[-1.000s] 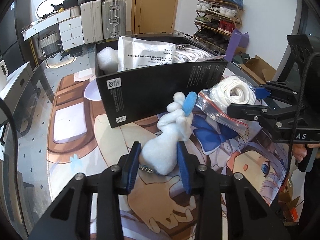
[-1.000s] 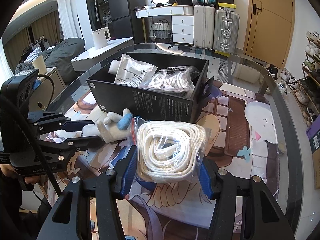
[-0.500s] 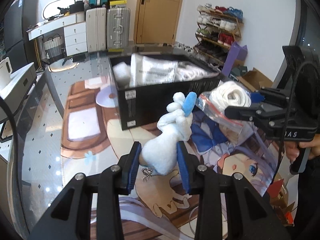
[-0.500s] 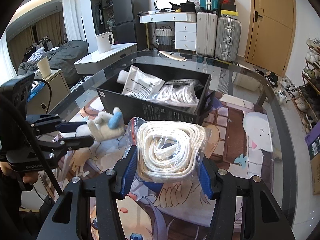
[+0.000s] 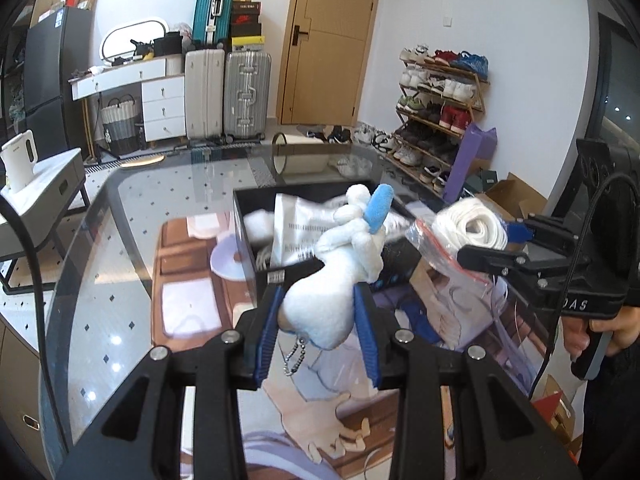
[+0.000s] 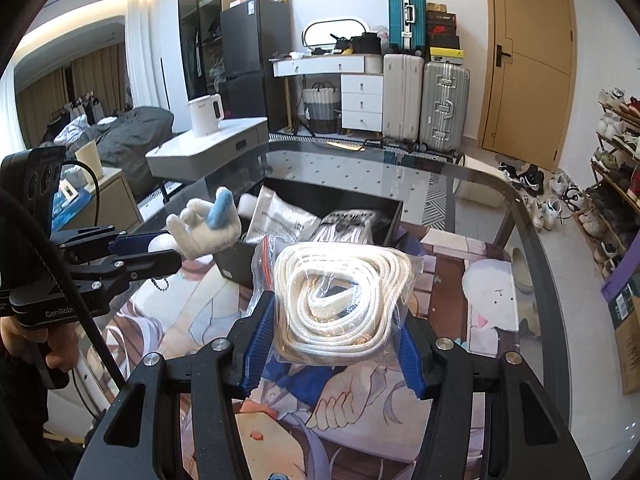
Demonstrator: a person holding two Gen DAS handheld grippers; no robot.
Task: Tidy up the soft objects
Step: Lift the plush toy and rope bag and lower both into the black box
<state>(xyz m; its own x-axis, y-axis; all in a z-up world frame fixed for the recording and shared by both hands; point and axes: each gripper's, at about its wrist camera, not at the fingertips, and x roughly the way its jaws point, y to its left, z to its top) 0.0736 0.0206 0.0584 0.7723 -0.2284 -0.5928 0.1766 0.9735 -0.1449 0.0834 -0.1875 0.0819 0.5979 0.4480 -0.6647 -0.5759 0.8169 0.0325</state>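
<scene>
**Two soft items held above the table**

One white plush toy (image 5: 332, 276) was pinched by the left gripper (image 5: 318, 332). One bagged rope coil (image 6: 340, 300) was clamped by the right gripper (image 6: 336, 344). Two packets were seen in one black box (image 6: 384, 216).

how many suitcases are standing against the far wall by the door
3: a teal suitcase up on top, a white suitcase and a silver suitcase side by side on the floor beneath. Others may be hidden.

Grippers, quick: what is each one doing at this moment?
Left gripper: shut on the white plush toy.
Right gripper: shut on the bagged white rope.
</scene>
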